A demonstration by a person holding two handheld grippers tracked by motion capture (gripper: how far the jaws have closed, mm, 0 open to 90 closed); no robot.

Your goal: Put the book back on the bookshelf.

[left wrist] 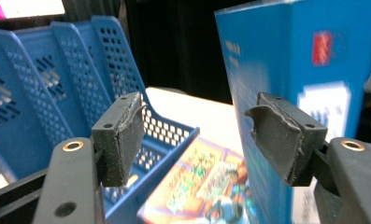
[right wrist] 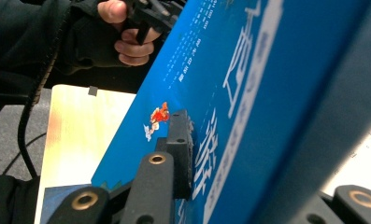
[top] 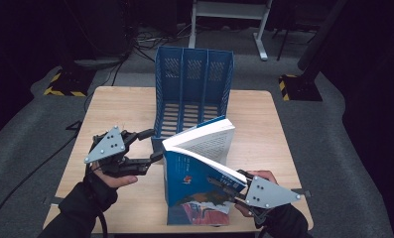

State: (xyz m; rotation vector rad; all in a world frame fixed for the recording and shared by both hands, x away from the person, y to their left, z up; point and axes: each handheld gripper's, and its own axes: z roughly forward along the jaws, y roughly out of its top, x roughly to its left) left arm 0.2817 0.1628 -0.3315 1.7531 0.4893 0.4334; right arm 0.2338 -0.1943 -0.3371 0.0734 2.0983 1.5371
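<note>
Two grippers work the tabletop [top: 115, 106]: the left gripper [top: 154, 145] hangs with jaws apart and nothing between them, just beside the blue file rack [top: 193, 74] – while the right gripper [top: 224, 186] clamps the thick blue book [top: 194, 168], propped tilted on a flat colourful book [top: 199, 215].
</note>
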